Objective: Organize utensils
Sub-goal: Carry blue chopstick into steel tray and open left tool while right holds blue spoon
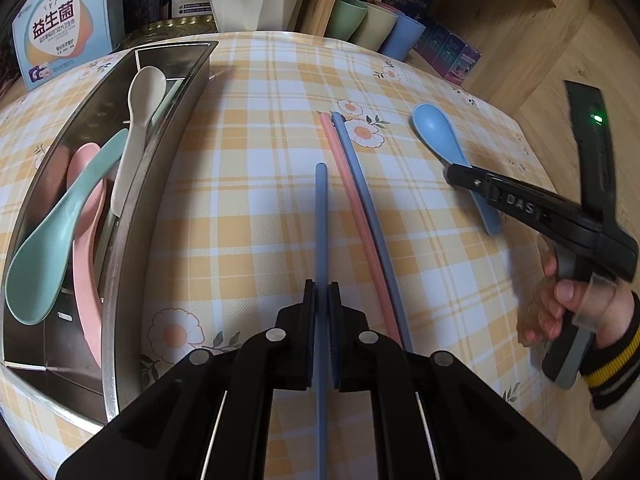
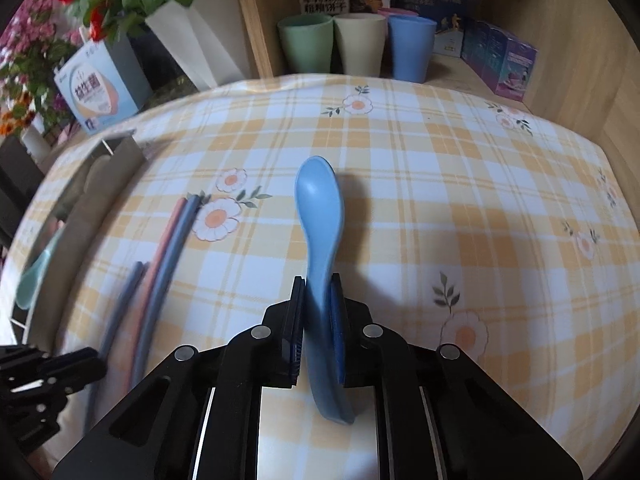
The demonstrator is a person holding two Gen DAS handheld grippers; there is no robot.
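My left gripper (image 1: 321, 292) is shut on a blue chopstick (image 1: 321, 216) that points away from me above the checked tablecloth. A pink chopstick (image 1: 352, 200) and a grey-blue chopstick (image 1: 368, 204) lie side by side on the cloth just right of it. My right gripper (image 2: 318, 284) is shut on the handle of a blue spoon (image 2: 320, 200), bowl pointing away; the spoon also shows in the left wrist view (image 1: 434, 128). A steel tray (image 1: 120, 264) at the left holds a green spoon (image 1: 52, 240), a pink spoon (image 1: 86, 224) and a cream spoon (image 1: 138, 120).
Green, cream and blue cups (image 2: 360, 44) stand in a wooden shelf at the back. Boxes (image 2: 500, 60) sit at the back right. A blue-and-white box (image 1: 60, 28) and a white vase (image 2: 188, 40) with flowers stand at the back left.
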